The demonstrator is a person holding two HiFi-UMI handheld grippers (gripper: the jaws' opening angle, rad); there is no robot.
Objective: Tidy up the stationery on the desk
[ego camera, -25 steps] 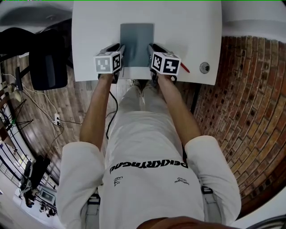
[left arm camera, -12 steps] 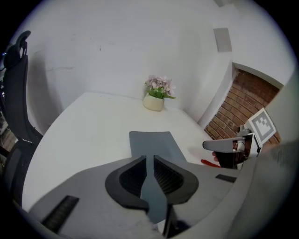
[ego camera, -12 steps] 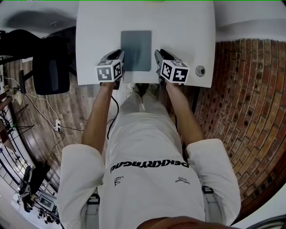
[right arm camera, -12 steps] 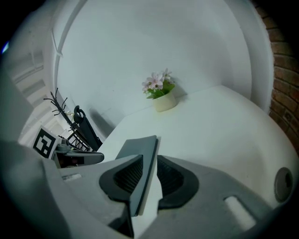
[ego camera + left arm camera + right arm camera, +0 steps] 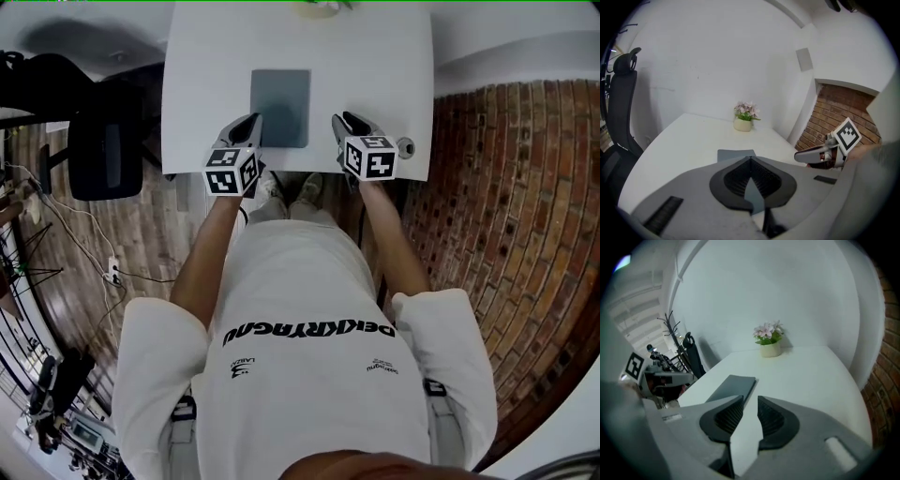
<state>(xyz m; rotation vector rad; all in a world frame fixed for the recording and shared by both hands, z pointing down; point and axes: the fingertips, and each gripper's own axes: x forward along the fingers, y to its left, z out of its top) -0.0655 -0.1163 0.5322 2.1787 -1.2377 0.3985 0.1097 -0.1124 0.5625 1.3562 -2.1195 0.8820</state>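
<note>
Starting off the counter's (image 5: pixel 375 66) left edge: black office chair (image 5: pixel 103 141), not involved.

Left gripper (image 5: pixel 249 127) hovers over the near edge, just left of the grey notebook (image 5: pixel 280 106) and clear of it. Its jaws are pressed together at the tips with nothing between them.

The notebook lies flat and squared to the edges, mid-width on the counter and nearer the near edge than the far one. It's the only stationery I can see.

Right gripper (image 5: pixel 349 125) mirrors the left, just right of the notebook and not touching it. Its jaws are slightly spread, with bare counter showing through the gap. Empty.

A small round fitting (image 5: pixel 405 147) sits by the near right corner. A flower pot (image 5: pixel 743 123) stands at mid far edge.

Read: between steps, or close to done, since nothing is held and nothing loose is left. If the notebook needs moving, the left jaws must open first. It lies flush, so slide it over the near edge to pinch it.
</note>
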